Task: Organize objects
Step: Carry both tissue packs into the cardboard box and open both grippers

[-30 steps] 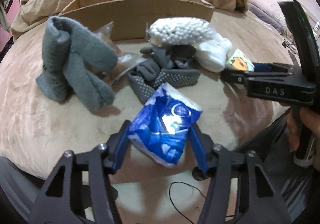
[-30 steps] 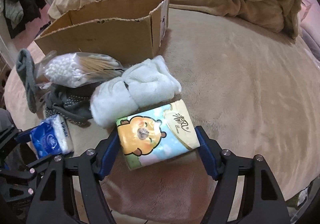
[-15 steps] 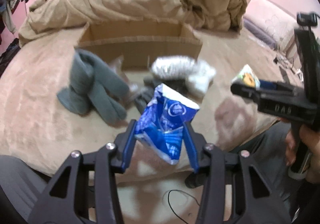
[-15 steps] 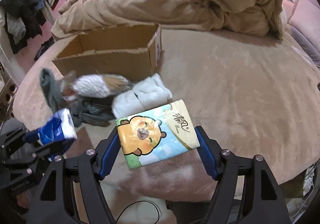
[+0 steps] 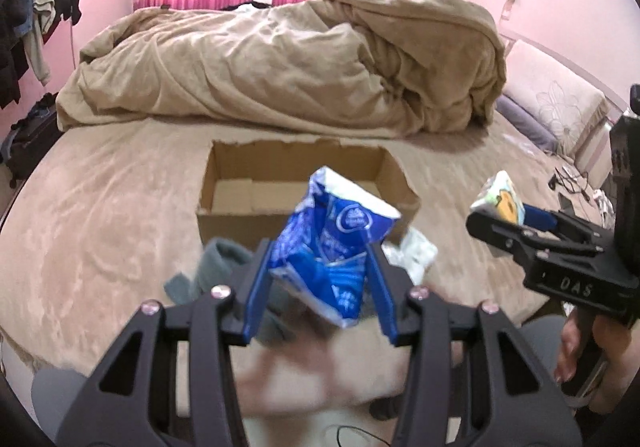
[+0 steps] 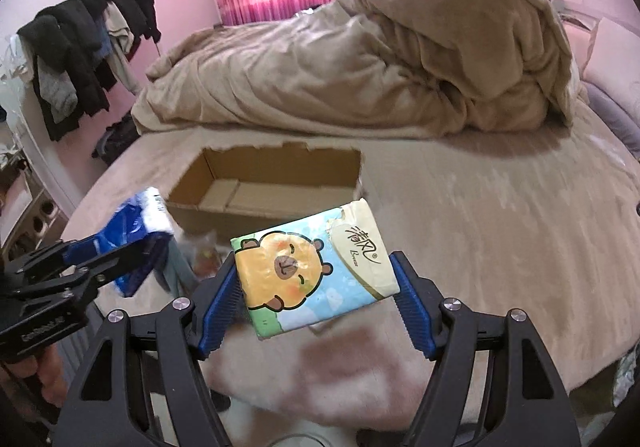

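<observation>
While both packs are up in the air, the left gripper (image 5: 320, 279) is pinching a crumpled blue tissue pack (image 5: 332, 247) at lower centre of the left wrist view, long axis running up and slightly right so its white-edged top pokes toward the cardboard box (image 5: 304, 191) behind it. Its bottom end is squashed between the blue pads, so the print is hard to read apart from a round logo. Over in the right wrist view, the right gripper (image 6: 316, 299) is clamped on a bear-print tissue pack (image 6: 316, 271) at centre frame, lying flat-face-up with its long axis tilted from lower left to upper right, cream end with the lettering pointing up right. That pack covers the near right corner of the box (image 6: 264, 183), which sits open on the tan bed (image 6: 500, 215) at middle of frame. Below the blue pack, a grey sock (image 5: 216, 263) and a white bundle (image 5: 416, 251) peek out either side of the fingers, mostly hidden and blurry. Heaped duvet (image 5: 288, 59) fills the upper middle. Dark clothes (image 6: 84, 51) hang at upper left, cut by the fisheye edge.
</observation>
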The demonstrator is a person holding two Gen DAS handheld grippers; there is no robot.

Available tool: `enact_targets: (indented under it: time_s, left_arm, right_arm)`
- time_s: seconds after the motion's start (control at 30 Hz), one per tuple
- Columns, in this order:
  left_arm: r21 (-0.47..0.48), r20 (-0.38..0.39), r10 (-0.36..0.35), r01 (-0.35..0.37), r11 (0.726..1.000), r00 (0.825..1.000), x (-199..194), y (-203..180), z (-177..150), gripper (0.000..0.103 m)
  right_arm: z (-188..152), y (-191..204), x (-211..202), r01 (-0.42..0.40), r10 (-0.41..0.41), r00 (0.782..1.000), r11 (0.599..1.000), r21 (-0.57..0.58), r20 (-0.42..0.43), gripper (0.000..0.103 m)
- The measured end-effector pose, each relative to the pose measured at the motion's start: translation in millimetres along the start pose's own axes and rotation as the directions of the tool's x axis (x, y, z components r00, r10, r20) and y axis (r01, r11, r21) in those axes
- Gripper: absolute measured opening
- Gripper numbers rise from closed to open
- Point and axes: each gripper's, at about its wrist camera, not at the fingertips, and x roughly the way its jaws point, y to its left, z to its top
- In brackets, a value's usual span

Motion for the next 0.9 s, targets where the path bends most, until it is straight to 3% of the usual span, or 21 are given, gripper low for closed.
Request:
enact_targets:
  time_s: [0.53,0.9]
  left_arm:
    - [0.008,0.024,-0.013,0.012,1.000,1.000,52,13,57,0.047]
    - [-0.003,-0.096,-0.027,0.027,1.000,0.995,123,30,53,0.049]
  right_arm:
    - [57,8,58,-0.002,0.003,1.000,0.999,-0.049,0.030,0.075]
    - [54,4,123,-0.040,0.039,0.998,0.999,-0.016,-0.053,0.075]
